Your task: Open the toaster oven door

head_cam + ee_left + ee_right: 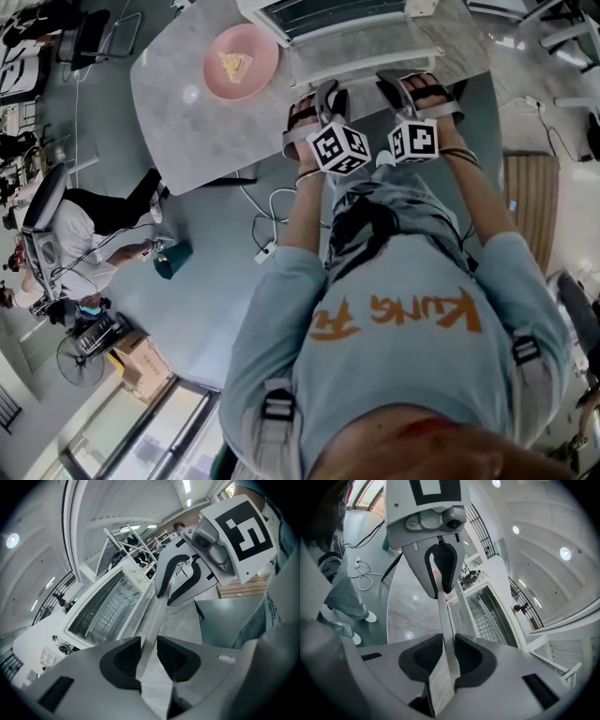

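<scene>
Left gripper view: I am watching the left gripper [149, 641] closing narrowly onto the door handle [158, 613], pads touching it. The right gripper [449, 641] is pinching the same bar further along. The toaster oven [105, 609] is sitting at 10 o'clock; overhead, it is standing at 12 o'clock on the marble table [178, 131].

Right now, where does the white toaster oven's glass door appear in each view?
Head view: glass door at the top edge, centre.
Left gripper view: glass door left of centre.
Right gripper view: glass door right of centre.
Shared landmark: pale handle bar, clamped by left gripper and right gripper.
</scene>
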`<move>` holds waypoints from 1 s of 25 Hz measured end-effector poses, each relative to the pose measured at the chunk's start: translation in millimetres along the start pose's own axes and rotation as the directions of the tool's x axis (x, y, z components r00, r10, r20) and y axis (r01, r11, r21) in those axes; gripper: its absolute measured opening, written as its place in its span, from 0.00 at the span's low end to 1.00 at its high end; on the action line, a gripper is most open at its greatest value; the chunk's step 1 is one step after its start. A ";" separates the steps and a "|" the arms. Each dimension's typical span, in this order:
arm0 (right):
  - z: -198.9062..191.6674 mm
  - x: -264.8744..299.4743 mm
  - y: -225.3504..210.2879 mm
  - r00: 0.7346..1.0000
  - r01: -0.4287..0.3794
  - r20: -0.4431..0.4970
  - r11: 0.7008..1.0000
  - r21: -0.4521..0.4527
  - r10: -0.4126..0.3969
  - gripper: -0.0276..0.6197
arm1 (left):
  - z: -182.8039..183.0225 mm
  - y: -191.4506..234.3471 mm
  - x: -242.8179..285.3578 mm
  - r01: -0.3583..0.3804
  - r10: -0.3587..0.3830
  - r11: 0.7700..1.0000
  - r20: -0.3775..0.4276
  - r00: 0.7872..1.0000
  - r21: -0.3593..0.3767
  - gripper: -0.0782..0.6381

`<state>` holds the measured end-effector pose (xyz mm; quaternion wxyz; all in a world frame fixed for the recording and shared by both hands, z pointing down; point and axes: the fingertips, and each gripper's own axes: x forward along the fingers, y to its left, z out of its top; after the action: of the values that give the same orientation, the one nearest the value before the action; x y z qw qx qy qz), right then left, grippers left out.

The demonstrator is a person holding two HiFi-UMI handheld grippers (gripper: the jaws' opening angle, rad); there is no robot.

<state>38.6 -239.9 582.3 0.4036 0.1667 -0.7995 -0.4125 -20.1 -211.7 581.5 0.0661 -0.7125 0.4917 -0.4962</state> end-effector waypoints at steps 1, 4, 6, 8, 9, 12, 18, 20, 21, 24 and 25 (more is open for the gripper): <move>-1.0 0.9 5.6 1.000 -0.006 -0.001 1.000 0.004 0.006 0.16 | -3.2 -4.7 1.6 0.006 -0.006 1.000 -0.008 1.000 0.001 0.26; -8.4 3.5 22.9 0.999 -0.033 -0.010 0.999 0.020 0.033 0.16 | -10.7 -21.2 8.3 0.033 -0.033 0.999 -0.030 0.999 0.000 0.26; -11.5 4.8 33.6 0.999 -0.045 -0.013 0.999 0.028 0.045 0.16 | -15.4 -31.2 10.1 0.047 -0.047 0.999 -0.042 0.998 0.005 0.26; -12.9 5.6 42.0 0.999 -0.049 -0.012 0.998 0.036 0.050 0.17 | -19.7 -39.6 10.5 0.047 -0.046 0.999 -0.048 0.998 0.021 0.26; -14.0 6.4 45.4 0.999 -0.051 -0.012 0.998 0.040 0.051 0.17 | -21.3 -43.3 11.1 0.047 -0.045 0.999 -0.050 0.998 0.029 0.25; -17.3 10.1 55.8 0.998 -0.056 -0.012 0.997 0.050 0.057 0.17 | -26.4 -53.3 13.6 0.047 -0.043 0.997 -0.062 0.997 0.056 0.25; -24.6 18.8 70.4 0.999 -0.037 -0.013 0.999 0.017 0.037 0.16 | -35.1 -65.4 25.6 0.013 -0.004 0.992 -0.069 0.998 0.127 0.25; -24.6 20.1 74.7 1.000 -0.023 -0.010 1.000 0.015 0.024 0.15 | -39.1 -70.7 28.7 -0.003 0.013 0.990 -0.072 0.997 0.143 0.26; -25.2 20.9 77.7 1.000 -0.020 -0.009 1.000 0.012 0.020 0.16 | -40.8 -73.6 30.6 -0.011 0.022 0.989 -0.072 0.997 0.146 0.26; -26.5 24.8 90.2 0.999 -0.048 -0.002 0.999 0.011 0.049 0.24 | -46.3 -81.9 36.8 -0.016 0.027 0.989 -0.072 0.997 0.147 0.28; -26.3 25.2 96.0 0.997 -0.074 0.003 0.997 0.018 0.074 0.29 | -47.9 -85.7 37.5 0.000 0.011 0.989 -0.072 0.997 0.146 0.31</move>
<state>50.0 -210.7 680.1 0.4162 0.1402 -0.8093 -0.3901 -1.8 -178.0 679.3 0.1015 -0.6858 0.4581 -0.5562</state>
